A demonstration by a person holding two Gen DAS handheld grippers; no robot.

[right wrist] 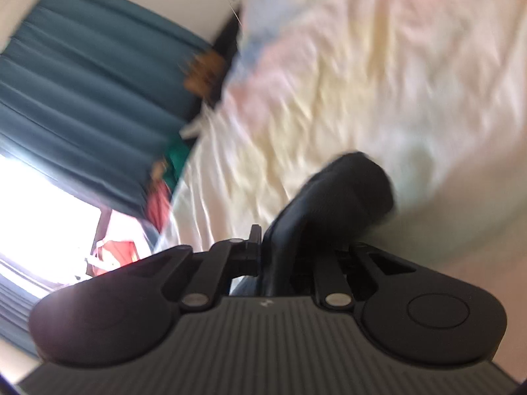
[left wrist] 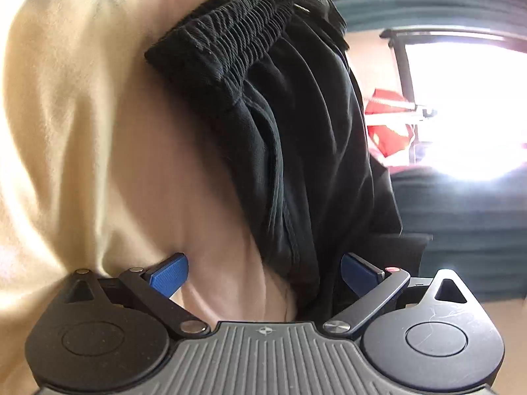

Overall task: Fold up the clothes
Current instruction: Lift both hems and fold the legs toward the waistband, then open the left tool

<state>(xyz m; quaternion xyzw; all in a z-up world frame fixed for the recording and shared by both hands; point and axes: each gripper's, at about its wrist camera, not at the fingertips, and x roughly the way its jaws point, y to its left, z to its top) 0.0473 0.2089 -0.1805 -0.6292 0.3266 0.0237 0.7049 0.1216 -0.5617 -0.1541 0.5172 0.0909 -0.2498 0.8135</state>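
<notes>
A: Left wrist cam?
B: Left gripper point(left wrist: 263, 275) spread wide, blue pads point(left wrist: 169, 275) clear of cloth, nothing pinched. Black shorts point(left wrist: 296, 138) w/ ribbed elastic waistband point(left wrist: 227, 46) lie on the cream bedsheet point(left wrist: 66, 131), lower edge running down btwn the fingers.
A: Right wrist cam?
B: Blurry. Right gripper point(right wrist: 263, 247) clamped tight on a fold of the black shorts point(right wrist: 349, 187), which bunches up ahead of the jaws over the pastel sheet point(right wrist: 362, 82). Teal curtain point(right wrist: 82, 82) at left.
</notes>
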